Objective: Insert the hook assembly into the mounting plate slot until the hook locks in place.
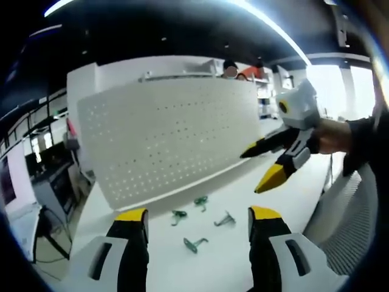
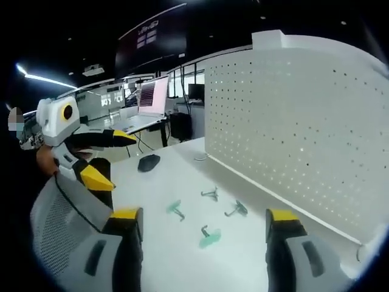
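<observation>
Hooks on table, between open jaws, near pegboard

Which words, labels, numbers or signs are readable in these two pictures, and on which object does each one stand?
No text can be read.
Dark wall screen: pale marks, too small and blurred to read.
Monitor on the far desk: lit lines, too blurred to read.
Pegboard, hooks on the table, and both grippers, left and right: no lettering visible.
</observation>
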`<action>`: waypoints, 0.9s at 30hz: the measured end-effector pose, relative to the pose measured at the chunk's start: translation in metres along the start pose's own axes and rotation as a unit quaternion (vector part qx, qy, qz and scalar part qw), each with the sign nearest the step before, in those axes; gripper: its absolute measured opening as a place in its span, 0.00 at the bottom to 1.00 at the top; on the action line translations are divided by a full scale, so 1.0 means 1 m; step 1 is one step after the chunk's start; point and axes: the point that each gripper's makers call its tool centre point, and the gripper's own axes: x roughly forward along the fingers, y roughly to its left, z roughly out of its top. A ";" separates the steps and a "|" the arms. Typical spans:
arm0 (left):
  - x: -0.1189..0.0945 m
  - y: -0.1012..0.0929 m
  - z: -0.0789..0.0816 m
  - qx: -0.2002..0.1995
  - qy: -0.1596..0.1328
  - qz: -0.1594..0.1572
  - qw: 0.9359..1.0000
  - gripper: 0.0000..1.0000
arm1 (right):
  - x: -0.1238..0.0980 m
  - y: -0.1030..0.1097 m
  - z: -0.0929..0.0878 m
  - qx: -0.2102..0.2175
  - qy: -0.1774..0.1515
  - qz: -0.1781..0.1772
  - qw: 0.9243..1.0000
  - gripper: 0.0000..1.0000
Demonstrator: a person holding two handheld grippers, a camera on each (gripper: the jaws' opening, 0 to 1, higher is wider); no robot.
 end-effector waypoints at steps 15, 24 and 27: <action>-0.001 0.003 0.001 0.004 -0.002 0.010 1.000 0.64 | 0.040 -0.004 0.015 -0.043 0.014 0.030 0.999 0.60; -0.002 0.007 0.002 0.004 -0.005 0.018 1.000 0.65 | 0.065 -0.004 0.015 -0.067 0.024 0.044 0.996 0.54; -0.002 0.007 0.002 0.004 -0.004 0.019 1.000 0.65 | 0.073 -0.005 0.013 -0.061 0.025 0.048 0.997 0.51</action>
